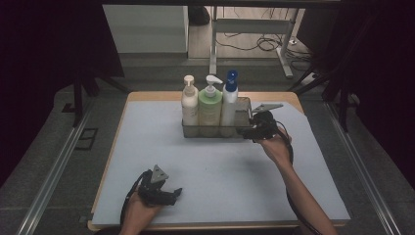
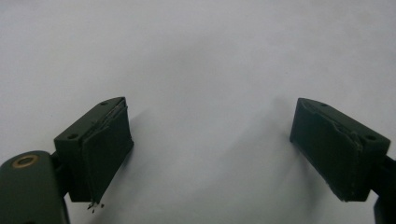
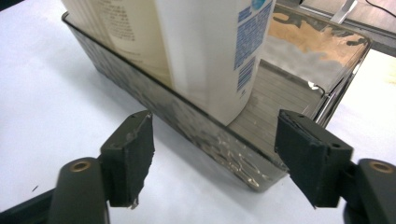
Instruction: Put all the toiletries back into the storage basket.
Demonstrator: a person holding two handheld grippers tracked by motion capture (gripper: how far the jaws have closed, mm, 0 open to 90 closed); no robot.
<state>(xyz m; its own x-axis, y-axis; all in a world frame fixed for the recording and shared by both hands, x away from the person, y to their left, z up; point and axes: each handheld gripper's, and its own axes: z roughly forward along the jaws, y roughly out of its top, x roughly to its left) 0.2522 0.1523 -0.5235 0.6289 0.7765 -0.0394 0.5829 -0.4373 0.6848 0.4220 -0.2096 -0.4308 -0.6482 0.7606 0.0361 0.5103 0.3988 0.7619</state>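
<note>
Three bottles stand in a row in one clear smoky tray [image 1: 242, 131] at the tabletop's [image 1: 215, 176] far middle: a cream pump bottle [image 1: 189, 104], a green pump bottle [image 1: 210, 105], and a white, blue-capped bottle [image 1: 229, 100]. The right gripper [image 3: 212, 140], released, straddles the tray's near corner without pressing it. The left gripper [image 2: 210, 140] rests released on bare tabletop. Bottle tops are cut off in the right gripper view.

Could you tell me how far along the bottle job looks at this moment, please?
Done, it seems: three bottles, cream, green and white with a blue cap, stand upright in the clear bin. In hand: nothing; the right gripper is open at the bin's right end, the left gripper open over bare table. Left: apparently one free slot at the bin's right end.
</note>
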